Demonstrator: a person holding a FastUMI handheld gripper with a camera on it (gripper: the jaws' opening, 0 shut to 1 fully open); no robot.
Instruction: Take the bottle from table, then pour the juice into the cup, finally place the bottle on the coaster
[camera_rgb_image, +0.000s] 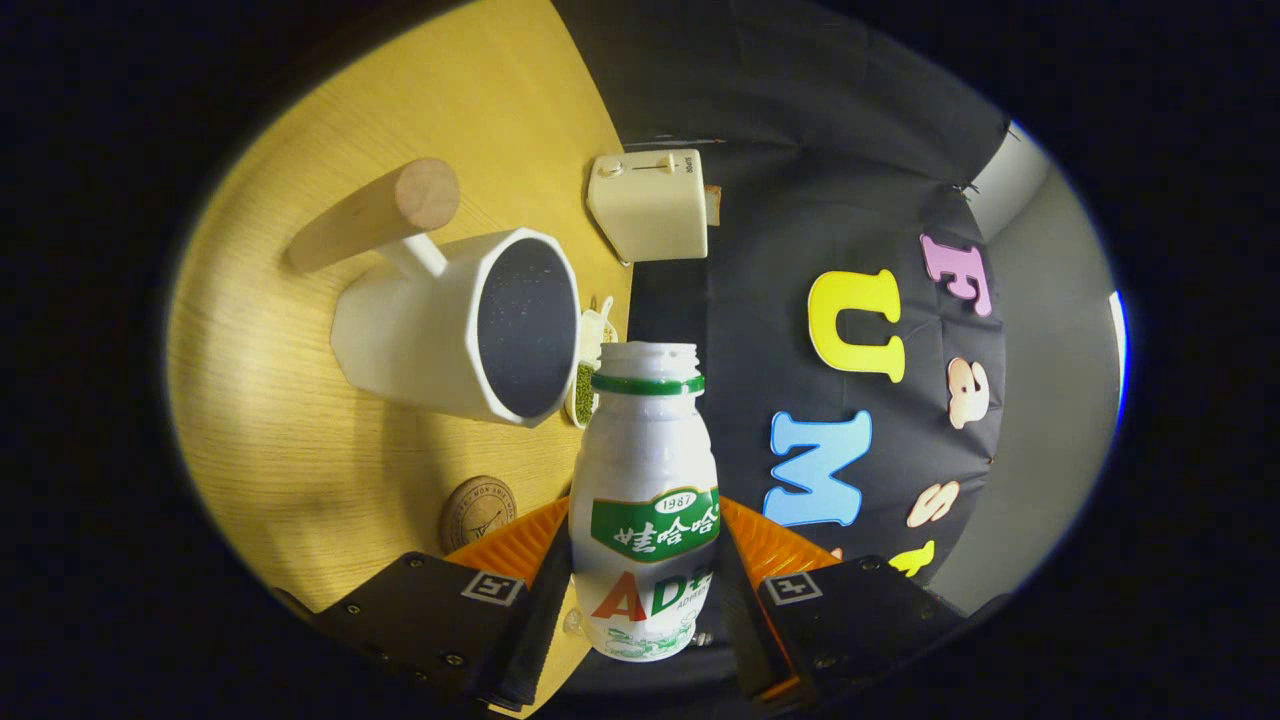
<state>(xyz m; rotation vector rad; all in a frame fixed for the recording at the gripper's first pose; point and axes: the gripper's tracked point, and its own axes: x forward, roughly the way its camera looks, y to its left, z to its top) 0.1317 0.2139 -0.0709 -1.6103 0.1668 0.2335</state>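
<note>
My gripper (643, 590) is shut on a small white bottle (645, 480) with a green neck ring and a green label; both fingers press its sides. The view is rolled sideways, so the bottle is tipped over with its open mouth next to the rim of the white cup (460, 330). The cup has a dark inside and a wooden handle (375, 212), and it stands on the yellow wooden table (270, 420). A round cork coaster (478, 512) lies on the table, just beside the left finger. No stream of juice can be made out.
A cream-white toaster-like box (650, 205) stands at the table's edge beyond the cup. A small dish with green contents (586, 375) peeks out between the cup and the bottle neck.
</note>
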